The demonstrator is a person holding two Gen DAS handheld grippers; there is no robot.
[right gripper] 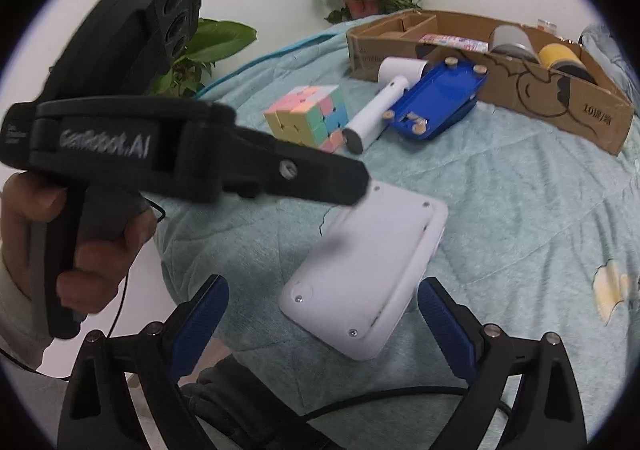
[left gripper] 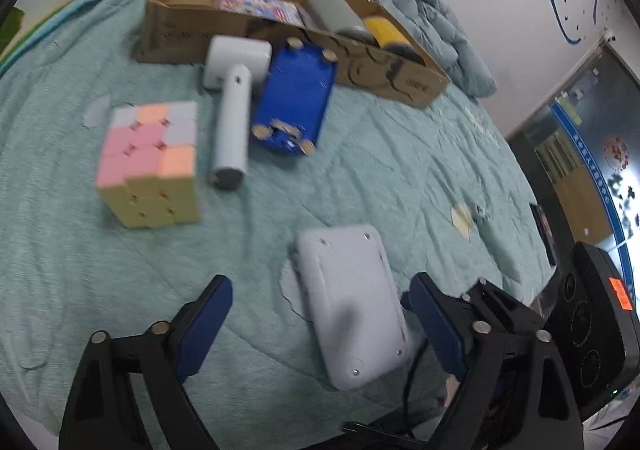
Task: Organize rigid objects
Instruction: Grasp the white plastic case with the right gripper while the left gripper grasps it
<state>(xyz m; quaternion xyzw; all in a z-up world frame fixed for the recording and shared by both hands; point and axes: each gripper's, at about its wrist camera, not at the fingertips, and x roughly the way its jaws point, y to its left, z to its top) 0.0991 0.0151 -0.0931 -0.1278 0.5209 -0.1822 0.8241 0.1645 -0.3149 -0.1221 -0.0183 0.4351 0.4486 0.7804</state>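
White case (left gripper: 352, 306) lies flat on the green quilt (left gripper: 400, 169), nearest me, between my left gripper's (left gripper: 320, 322) released jaws, untouched. My right gripper (right gripper: 324, 314) gapes around its near end too. Farther off: cube (left gripper: 150, 165), dryer (left gripper: 234, 105), blue case (left gripper: 296, 97), cardboard box (left gripper: 400, 73).

I'm looking at a bed under a teal quilt (left gripper: 400, 169). Lying on it: a white flat device (left gripper: 352, 306) face down nearest me, a pastel puzzle cube (left gripper: 150, 165), a white handheld dryer (left gripper: 234, 101) touching a blue tray-like case (left gripper: 296, 97), a long cardboard box (left gripper: 384, 65) behind them, and a crumpled blue jacket (left gripper: 444, 29) beyond.
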